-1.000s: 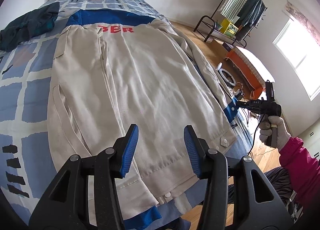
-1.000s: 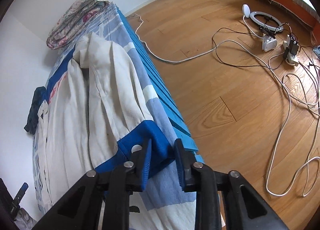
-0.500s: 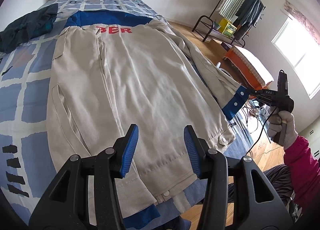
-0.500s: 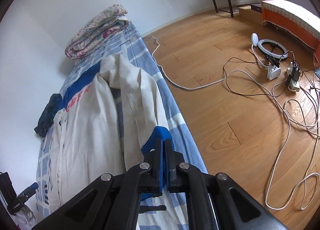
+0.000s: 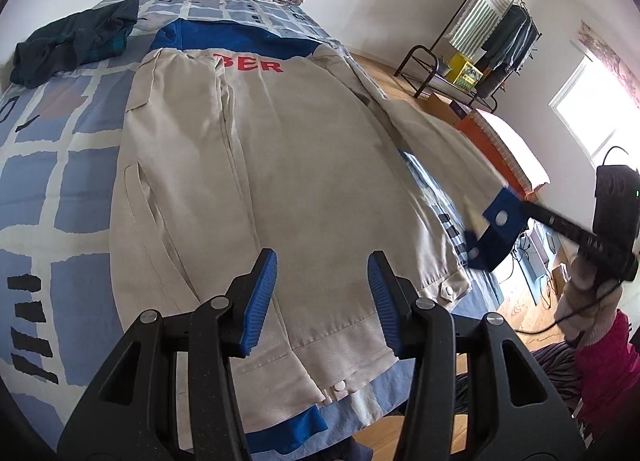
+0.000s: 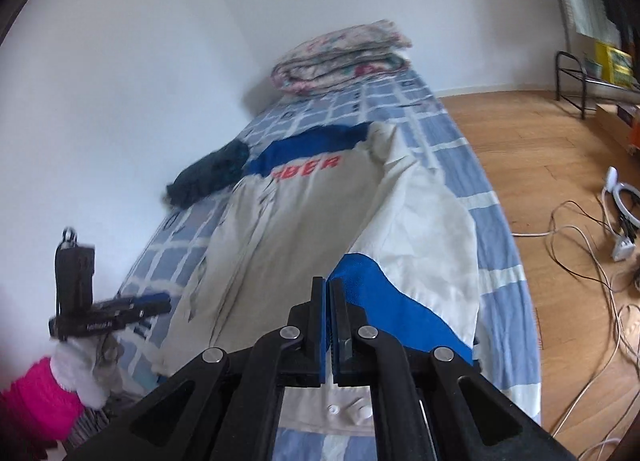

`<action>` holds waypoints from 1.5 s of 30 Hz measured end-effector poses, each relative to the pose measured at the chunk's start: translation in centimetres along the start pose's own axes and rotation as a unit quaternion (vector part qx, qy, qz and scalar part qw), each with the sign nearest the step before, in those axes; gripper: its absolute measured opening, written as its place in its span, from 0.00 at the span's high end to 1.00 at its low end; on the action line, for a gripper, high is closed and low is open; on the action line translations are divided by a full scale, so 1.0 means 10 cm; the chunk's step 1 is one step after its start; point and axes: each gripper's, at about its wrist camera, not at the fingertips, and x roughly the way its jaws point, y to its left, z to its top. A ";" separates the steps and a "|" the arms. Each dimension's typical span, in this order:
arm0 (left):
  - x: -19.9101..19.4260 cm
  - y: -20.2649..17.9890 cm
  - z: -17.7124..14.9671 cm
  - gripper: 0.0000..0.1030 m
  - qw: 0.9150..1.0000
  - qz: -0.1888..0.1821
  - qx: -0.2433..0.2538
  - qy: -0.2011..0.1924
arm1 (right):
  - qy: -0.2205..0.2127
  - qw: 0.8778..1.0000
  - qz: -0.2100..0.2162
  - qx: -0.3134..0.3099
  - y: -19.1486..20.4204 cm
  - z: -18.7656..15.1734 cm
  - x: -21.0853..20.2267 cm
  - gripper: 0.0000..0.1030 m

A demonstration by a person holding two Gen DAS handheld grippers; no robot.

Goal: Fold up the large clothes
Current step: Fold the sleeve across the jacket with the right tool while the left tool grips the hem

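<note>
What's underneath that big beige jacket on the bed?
The jacket lies on a blue-and-white checked bedcover, which shows all around it. Whatever sits directly beneath the jacket's middle is covered and cannot be seen.

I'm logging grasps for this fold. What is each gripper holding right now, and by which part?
The right gripper is shut on the jacket's blue sleeve cuff, lifted off the bed. The left gripper is open above the hem, holding nothing.
</note>
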 end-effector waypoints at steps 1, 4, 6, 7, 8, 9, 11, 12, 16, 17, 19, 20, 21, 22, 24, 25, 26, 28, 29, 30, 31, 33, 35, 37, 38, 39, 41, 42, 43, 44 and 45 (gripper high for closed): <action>0.01 0.03 -0.01 0.53 1.000 -0.004 -0.010 0.001 | 0.023 0.999 0.004 -0.021 0.12 -0.07 0.11 1.00; 0.06 0.07 -0.05 0.53 0.999 -0.021 -0.041 0.006 | 0.099 0.993 0.017 -0.066 0.36 -0.33 0.50 1.00; 0.11 0.05 -0.09 0.53 0.998 -0.032 -0.053 0.010 | 0.142 0.986 0.030 -0.083 0.42 -0.46 0.70 1.00; 0.15 0.02 -0.11 0.53 0.998 -0.038 -0.054 0.012 | 0.152 0.984 0.034 -0.086 0.42 -0.48 0.74 0.97; 0.19 -0.03 -0.14 0.53 0.997 -0.045 -0.053 0.016 | 0.161 0.982 0.046 -0.083 0.39 -0.47 0.76 0.95; 0.23 -0.08 -0.17 0.53 0.997 -0.051 -0.052 0.018 | 0.162 0.982 0.050 -0.078 0.35 -0.46 0.75 0.90; 0.34 -0.18 -0.21 0.51 0.997 -0.059 -0.052 0.025 | 0.150 0.985 0.061 -0.063 0.25 -0.36 0.66 0.67; 0.41 -0.23 -0.23 0.47 0.996 -0.064 -0.052 0.029 | 0.139 0.987 0.064 -0.055 0.18 -0.31 0.58 0.65; 0.69 -0.47 -0.29 0.43 0.997 -0.058 -0.029 0.045 | 0.097 0.994 0.049 -0.024 -0.08 0.04 0.46 0.65; 0.78 -0.53 -0.31 0.43 0.997 -0.050 -0.015 0.050 | 0.089 0.995 0.046 -0.015 -0.16 0.16 0.47 0.65; 0.92 -0.63 -0.34 0.43 0.998 -0.036 0.005 0.060 | 0.077 0.996 0.047 0.004 -0.31 0.41 0.53 0.65; 0.99 -0.66 -0.36 0.43 0.997 -0.031 0.012 0.065 | 0.070 0.996 0.044 0.014 -0.41 0.55 0.59 0.65; 1.06 -0.67 -0.37 0.43 0.997 -0.029 0.016 0.071 | 0.063 0.997 0.037 0.021 -0.48 0.69 0.65 0.65; 1.11 -0.68 -0.37 0.43 0.996 -0.032 0.019 0.076 | 0.057 0.998 0.030 0.026 -0.55 0.83 0.73 0.65; 1.22 -0.67 -0.39 0.43 0.996 -0.031 0.018 0.082 | 0.053 0.997 0.026 0.041 -0.66 1.10 0.93 0.65; 1.25 -0.65 -0.39 0.44 0.996 -0.030 0.017 0.082 | 0.054 0.997 0.027 0.050 -0.73 1.24 1.06 0.65; 1.29 -0.63 -0.39 0.45 0.996 -0.031 0.012 0.082 | 0.051 0.997 0.021 0.058 -0.80 1.37 1.19 0.65; 1.37 -0.57 -0.38 0.67 0.995 -0.040 0.001 0.090 | 0.049 0.996 0.008 0.074 -0.96 1.58 1.43 0.63; 1.41 -0.55 -0.37 0.74 0.994 -0.044 -0.001 0.096 | 0.051 0.995 0.006 0.082 -1.03 1.68 1.57 0.62; 1.45 -0.53 -0.37 0.82 0.994 -0.047 0.000 0.101 | 0.052 0.995 0.002 0.091 -1.11 1.77 1.70 0.61; 1.47 -0.53 -0.38 0.84 0.994 -0.049 0.003 0.101 | 0.053 0.993 0.000 0.103 -1.19 1.84 1.82 0.58; 1.47 -0.53 -0.39 0.86 0.994 -0.054 0.004 0.095 | 0.054 0.989 0.004 0.136 -1.36 1.94 2.06 0.57; 1.47 -0.50 -0.40 0.88 0.993 -0.064 -0.005 0.096 | 0.059 0.983 0.015 0.174 -1.54 2.00 2.30 0.56; 1.48 -0.47 -0.41 0.89 0.993 -0.073 -0.013 0.097 | 0.076 0.975 0.032 0.204 -1.67 2.03 2.53 0.55; 1.48 -0.46 -0.41 0.89 0.992 -0.077 -0.017 0.097 | 0.081 0.972 0.033 0.220 -1.74 2.04 2.64 0.55; 1.48 -0.44 -0.41 0.90 0.992 -0.082 -0.021 0.098 | 0.083 0.969 0.034 0.232 -1.78 2.04 2.72 0.55; 1.48 -0.43 -0.42 0.90 0.991 -0.087 -0.027 0.098 | 0.083 0.962 0.057 0.252 -1.84 2.06 2.87 0.55; 1.48 -0.43 -0.42 0.90 0.991 -0.089 -0.029 0.098 | 0.083 0.960 0.072 0.258 -1.85 2.08 2.94 0.56; 1.48 -0.43 -0.42 0.90 0.991 -0.091 -0.031 0.098 | 0.083 0.957 0.089 0.262 -1.84 2.11 3.01 0.56; 1.47 -0.42 -0.43 0.90 0.991 -0.092 -0.031 0.098 | 0.082 0.957 0.101 0.261 -1.81 2.15 3.06 0.56; 1.47 -0.42 -0.44 0.90 0.990 -0.093 -0.033 0.097 | 0.082 0.957 0.102 0.258 -1.80 2.19 3.11 0.56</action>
